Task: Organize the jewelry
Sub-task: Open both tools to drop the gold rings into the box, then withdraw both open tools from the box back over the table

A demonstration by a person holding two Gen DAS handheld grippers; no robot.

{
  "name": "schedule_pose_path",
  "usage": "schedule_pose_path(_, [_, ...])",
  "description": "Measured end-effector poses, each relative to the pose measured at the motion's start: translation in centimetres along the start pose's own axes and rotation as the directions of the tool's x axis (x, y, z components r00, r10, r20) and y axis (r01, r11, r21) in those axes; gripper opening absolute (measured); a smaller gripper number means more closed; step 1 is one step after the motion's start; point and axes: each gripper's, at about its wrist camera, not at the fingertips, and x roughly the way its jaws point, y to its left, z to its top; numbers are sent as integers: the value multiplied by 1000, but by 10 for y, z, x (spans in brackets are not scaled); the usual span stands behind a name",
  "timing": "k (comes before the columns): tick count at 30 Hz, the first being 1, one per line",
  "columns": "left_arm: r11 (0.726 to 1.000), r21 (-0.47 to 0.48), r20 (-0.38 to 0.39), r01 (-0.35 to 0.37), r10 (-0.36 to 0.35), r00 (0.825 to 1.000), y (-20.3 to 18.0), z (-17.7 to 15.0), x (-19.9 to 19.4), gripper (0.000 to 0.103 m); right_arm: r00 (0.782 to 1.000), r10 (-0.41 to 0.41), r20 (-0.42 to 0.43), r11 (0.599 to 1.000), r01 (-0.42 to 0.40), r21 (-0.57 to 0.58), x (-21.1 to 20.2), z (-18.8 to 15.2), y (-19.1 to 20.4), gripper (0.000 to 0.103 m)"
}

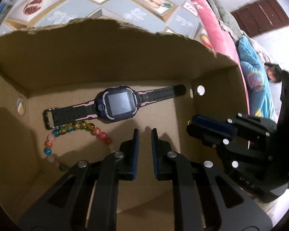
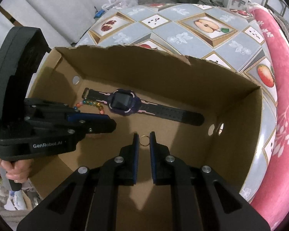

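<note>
Our right gripper (image 2: 144, 140) jaws pinch the small gold ring (image 2: 144, 140); we should lower it gently beside the purple watch (image 2: 123, 102) in the brown cardboard box (image 2: 240, 134), left gripper (image 1: 144, 140) jaws narrow, empty.

The bead bracelet (image 2: 90, 105) is partly hidden behind the left tongs (image 2: 106, 123) and watch strap (image 2: 95, 95).

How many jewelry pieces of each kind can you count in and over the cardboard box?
Smartwatch: 1
Beaded bracelet: 1
Gold ring, between the right gripper's pads: 1
Total: 3
</note>
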Motion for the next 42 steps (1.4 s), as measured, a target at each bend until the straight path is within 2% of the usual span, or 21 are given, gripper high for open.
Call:
schedule_pose_path(2, [1000,-17,5,-1,1,1000,2,1,1,30,1000,4,3,1000,-4,2,1,2,0,11])
schedule_pose_path(4, [1000,-15,14,12,-12,1000,0,0,-1,36,1000,7,10,1000,-7,6,1,2,-1,11])
schedule_pose_path(16, [1000,-15,99,23,-21,995,-2,-4,-25,37,998,34,44,998,-36,47,-12,-4,-9,12])
schedule_pose_path(21, [999,37,173,21,-27,985,-11,-19,-56,37,991,73,111,995,-80,64,-39,-12,-12,12])
schedule_pose_path(22, [998,58,203,18,-29,979,-14,-26,-68,37,986,89,138,993,-99,65,-50,-17,-12,16])
schedule_pose_path(23, [997,73,224,18,-34,974,-15,-31,-77,37,983,94,156,992,-105,65,-59,-21,-12,25])
schedule_pose_path(25, [994,106,274,25,-54,960,-19,-47,-99,37,969,102,223,992,-117,56,-86,-37,-9,31])
schedule_pose_path(27, [985,172,357,20,-81,930,-25,-77,-130,40,952,113,284,991,-130,41,-109,-54,-7,33])
schedule_pose_path(28, [981,194,386,10,-86,918,-28,-88,-139,44,936,125,329,989,-143,31,-125,-69,-5,35])
schedule_pose_path(30, [965,259,477,-35,-96,874,-34,-126,-163,50,907,140,396,987,-161,20,-148,-96,-3,38])
schedule_pose_path(32, [951,303,529,-69,-108,841,-37,-159,-175,56,879,148,453,986,-168,4,-165,-127,0,40])
schedule_pose_path(34, [939,334,553,-81,-126,824,-36,-196,-177,57,862,151,484,986,-170,-6,-171,-155,3,41])
schedule_pose_path(35, [937,340,548,-77,-131,826,-34,-210,-174,57,856,149,494,985,-173,3,-170,-174,3,41])
schedule_pose_path(37, [942,326,543,-79,-119,831,-30,-230,-165,57,863,149,483,982,-188,33,-157,-203,3,41])
schedule_pose_path(38, [947,311,530,-82,-102,842,-26,-242,-155,57,868,142,476,981,-188,49,-151,-211,3,41])
schedule_pose_path(40, [949,301,509,-89,-81,857,-21,-255,-137,57,890,122,440,977,-185,103,-128,-231,3,41])
schedule_pose_path(42, [945,297,489,-134,-30,872,-20,-265,-112,57,912,116,394,969,-191,157,-97,-249,4,41])
